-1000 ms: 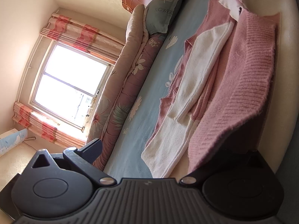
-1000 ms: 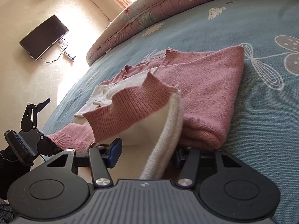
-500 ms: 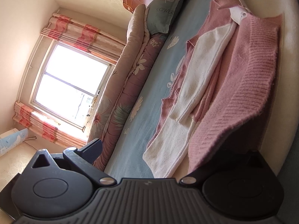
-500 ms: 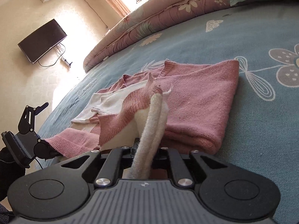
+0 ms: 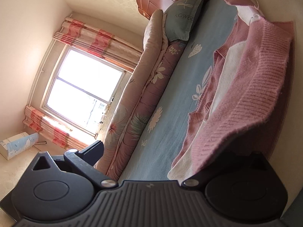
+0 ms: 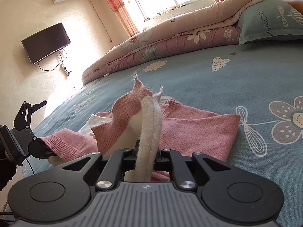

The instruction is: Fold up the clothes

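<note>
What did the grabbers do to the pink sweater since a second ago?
The right gripper closed on the pink-and-white sweater's hem and lifted it up off the bed. The left gripper stayed wide open with the other corner draped across one finger. The sweater's folded part stayed flat.

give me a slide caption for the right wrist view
Right tongs shut on the sweater hem, lifting it off the bed for a fold.

"FLOWERS" — dark printed lettering on the teal floral-patterned fabric pillow (image 5: pixel 184 16) (image 6: pixel 269 17) at the bed head
</note>
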{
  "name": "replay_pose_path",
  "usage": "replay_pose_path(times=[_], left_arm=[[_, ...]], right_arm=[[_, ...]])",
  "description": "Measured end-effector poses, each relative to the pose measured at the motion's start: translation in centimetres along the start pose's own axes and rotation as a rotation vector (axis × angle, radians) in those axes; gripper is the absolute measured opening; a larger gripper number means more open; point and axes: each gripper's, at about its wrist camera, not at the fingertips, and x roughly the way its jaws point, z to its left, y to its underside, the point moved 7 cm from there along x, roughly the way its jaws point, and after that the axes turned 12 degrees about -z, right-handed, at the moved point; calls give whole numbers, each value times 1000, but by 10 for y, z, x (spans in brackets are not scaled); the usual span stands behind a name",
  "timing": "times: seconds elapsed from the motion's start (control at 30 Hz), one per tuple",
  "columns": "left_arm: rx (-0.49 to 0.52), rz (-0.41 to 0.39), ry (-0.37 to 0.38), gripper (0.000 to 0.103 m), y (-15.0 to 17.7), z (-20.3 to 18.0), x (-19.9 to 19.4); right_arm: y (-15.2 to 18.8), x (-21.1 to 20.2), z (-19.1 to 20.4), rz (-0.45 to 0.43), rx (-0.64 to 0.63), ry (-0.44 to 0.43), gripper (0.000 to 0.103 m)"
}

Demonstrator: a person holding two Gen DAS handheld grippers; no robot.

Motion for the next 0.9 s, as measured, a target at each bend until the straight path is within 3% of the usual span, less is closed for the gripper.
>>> replay_pose_path(times=[0.37,0.63,0.67,0.7,0.77,0.87,0.9], left_arm=[[-107,70,105,103,22,-9,50],[-198,133,195,103,40,-17,83],[-209,141,206,103,42,-18,87],[-221,149,218,103,44,-19,91],[-260,159,249,102,47,-15,91],[-325,169,297,102,48,-5,85],[-345,172,311,102,49,-2,83]], right_arm=[[-24,32,-31,-54,1,39,12],[-2,66,-62,1,18,104,13],[3,70,-66,16,20,121,17],[8,72,-70,32,33,139,28],[12,69,-74,28,53,160,31],[8,50,-71,-22,37,219,61],[4,43,-69,-40,19,246,66]])
